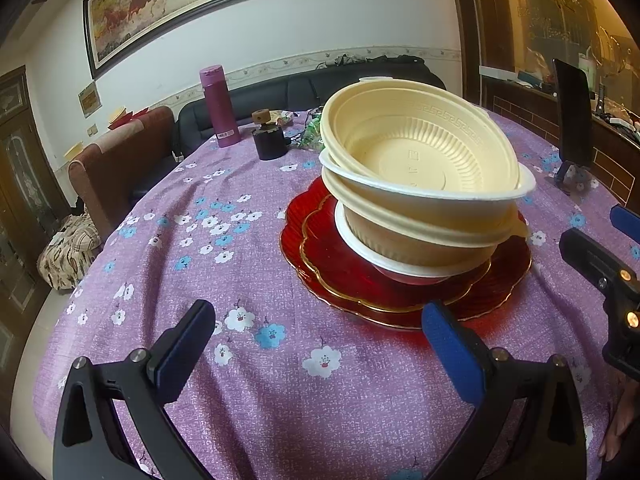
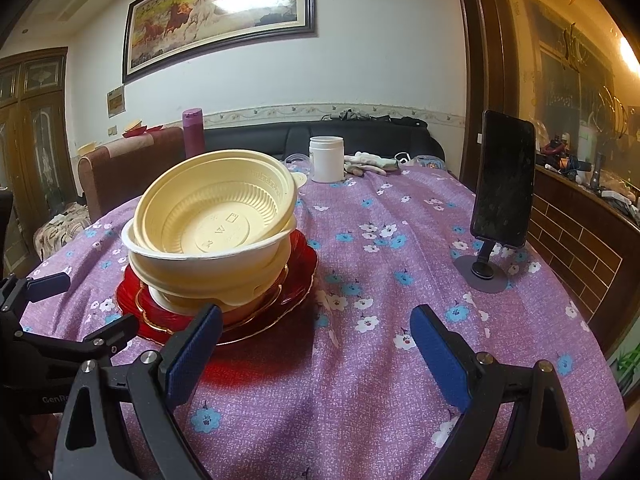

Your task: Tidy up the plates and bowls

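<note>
Bowls (image 1: 420, 168) sit nested, tilted, on stacked red plates (image 1: 400, 292) mid-desk (image 1: 200, 240). Left tongs (image 1: 320, 344) and right tongs (image 2: 316, 340) hover near the stack, both wide and empty. Stacking looks nearly finished; next likely calls for squaring the leaning top bowl.

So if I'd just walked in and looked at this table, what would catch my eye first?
Most likely the crooked stack of cream plastic bowls, nested askew and leaning, on glossy red scalloped plates with gold rims at the middle of the purple flowered tablecloth. Next, the open left gripper and right gripper, blue-padded and empty, close in front of it. A dark phone on a stand rises at the right.
</note>
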